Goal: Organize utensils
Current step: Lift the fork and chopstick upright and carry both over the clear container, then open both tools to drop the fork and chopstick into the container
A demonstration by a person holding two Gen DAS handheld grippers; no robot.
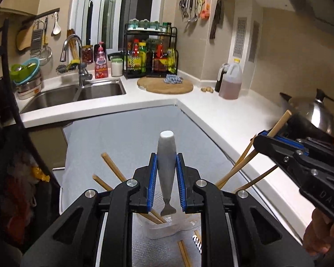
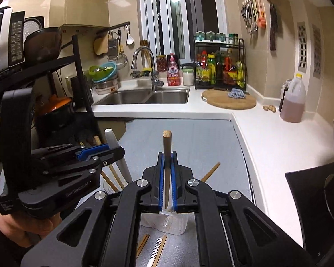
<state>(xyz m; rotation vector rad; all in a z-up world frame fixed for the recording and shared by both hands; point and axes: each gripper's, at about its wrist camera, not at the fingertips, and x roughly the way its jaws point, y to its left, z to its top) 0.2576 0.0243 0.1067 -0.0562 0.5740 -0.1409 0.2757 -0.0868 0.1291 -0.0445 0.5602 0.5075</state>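
Black angular plastic on both the left gripper (image 1: 167,178) and the right gripper (image 2: 167,182), with ribbed blue pads (image 1: 153,178). Round silver screws (image 2: 143,182) at the linkage pivots. Faint lettering moulded into the handle housings.

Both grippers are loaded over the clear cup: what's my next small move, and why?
Probably lower the left gripper a little and release. Its white-handled utensil hangs upright, its tip right at the rim of the clear cup, which already holds chopsticks. The right gripper is clamped on a chopstick above that cup, so it can go next.
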